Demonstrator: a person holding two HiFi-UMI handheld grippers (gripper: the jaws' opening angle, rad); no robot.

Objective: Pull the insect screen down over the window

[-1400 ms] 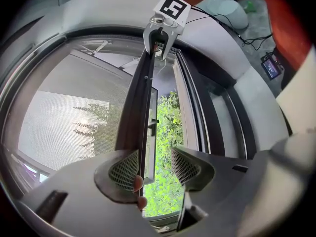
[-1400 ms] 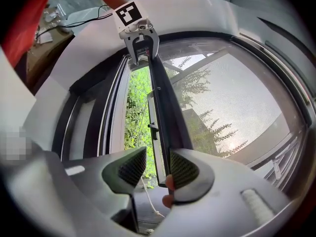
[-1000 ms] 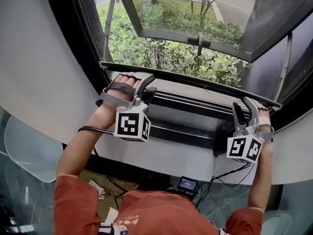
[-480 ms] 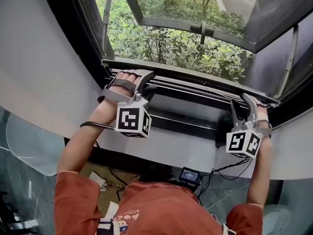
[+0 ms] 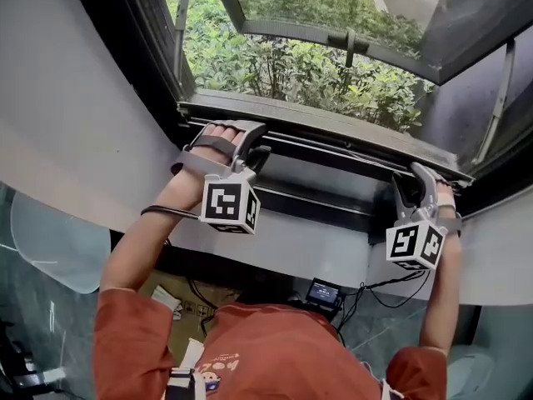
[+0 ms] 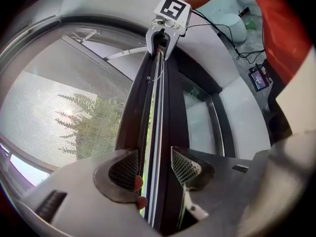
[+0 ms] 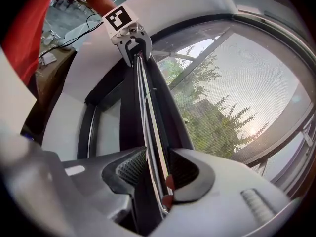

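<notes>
Nearest the person are two grippers, each closed on the one bar of the screen. From the middle of the head view, the left gripper is near twelve o'clock and the right gripper at three o'clock. In each gripper view the pads press on the bar. The bar lies low, close above the frame, so I judge the pull almost done; the last bit down and the seating are left. Beyond, one screen covers the opening. One sash stands open at twelve o'clock, with shrubs below it.
</notes>
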